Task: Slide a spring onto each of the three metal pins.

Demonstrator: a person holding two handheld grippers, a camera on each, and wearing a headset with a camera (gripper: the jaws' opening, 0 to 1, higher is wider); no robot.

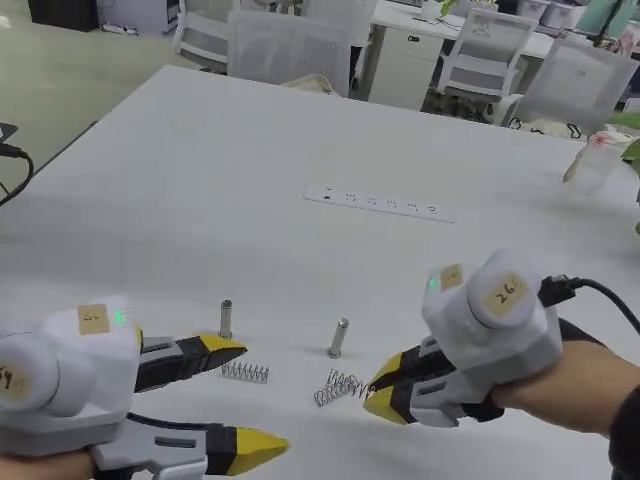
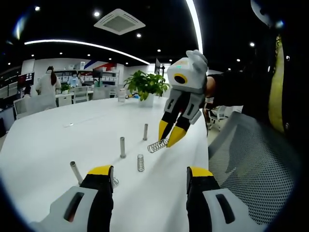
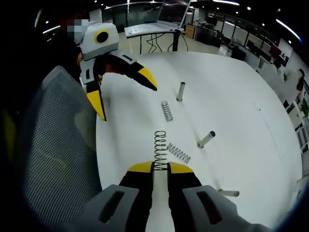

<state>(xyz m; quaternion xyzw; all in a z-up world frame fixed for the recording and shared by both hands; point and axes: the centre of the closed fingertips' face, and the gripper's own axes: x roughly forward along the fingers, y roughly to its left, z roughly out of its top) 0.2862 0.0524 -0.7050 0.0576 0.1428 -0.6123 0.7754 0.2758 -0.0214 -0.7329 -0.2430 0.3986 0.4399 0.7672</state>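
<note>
Right claw (image 3: 161,166) is pinching the end of a spring (image 3: 160,145) at the near side of the white tabletop (image 3: 231,87). Left claw (image 2: 149,171) is wide apart, holding nothing. Another spring (image 3: 166,110) lies beside a pin (image 3: 180,91).

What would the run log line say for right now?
right gripper: jaws shut on spring | left gripper: jaws open, holding nothing | three pins: all bare | table: two loose springs

White table (image 1: 200,180); power strip (image 1: 378,202) lying mid-table; mesh chairs (image 1: 290,45) behind far edge; potted plant (image 2: 147,87) on table.
</note>
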